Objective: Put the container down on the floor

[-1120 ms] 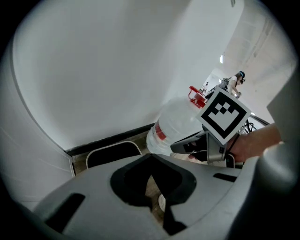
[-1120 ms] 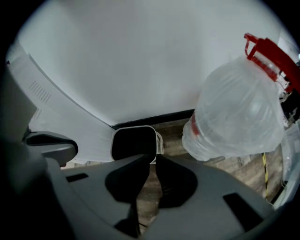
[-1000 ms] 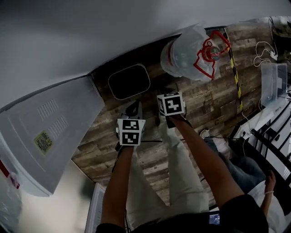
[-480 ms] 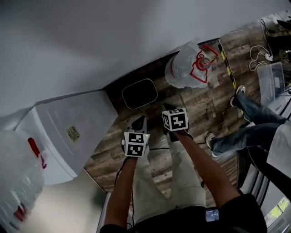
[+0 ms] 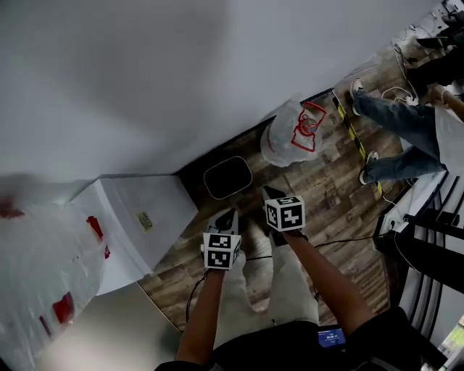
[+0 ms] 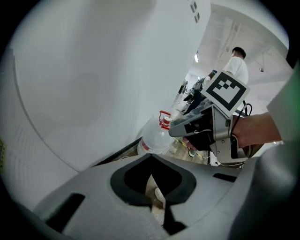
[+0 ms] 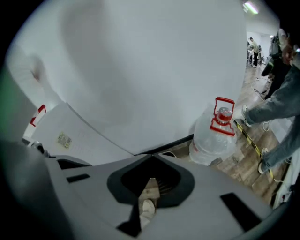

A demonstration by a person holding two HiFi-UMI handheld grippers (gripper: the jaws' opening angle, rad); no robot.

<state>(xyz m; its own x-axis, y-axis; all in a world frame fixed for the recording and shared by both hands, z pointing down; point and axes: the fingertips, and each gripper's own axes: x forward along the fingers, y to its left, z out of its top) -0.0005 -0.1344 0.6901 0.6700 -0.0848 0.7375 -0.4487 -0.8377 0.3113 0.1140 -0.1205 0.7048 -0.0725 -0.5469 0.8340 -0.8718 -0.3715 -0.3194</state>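
Before you, a plain white wall meets a dark baseboard and a wood-plank floor. At your left stands a white unit. Yellow-black tape crosses the floor. A ceiling light glows in the distance.

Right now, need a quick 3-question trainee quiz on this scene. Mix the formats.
1. True or false: the water jug stands upright on the floor, apart from both grippers.
2. Multiple choice: the handle at the top of the water jug is A) blue B) red C) green.
3. Fill in: the left gripper and the right gripper each have jaws that are ____, with nothing held between them.

Key: 1 true; 2 B; 3 shut.
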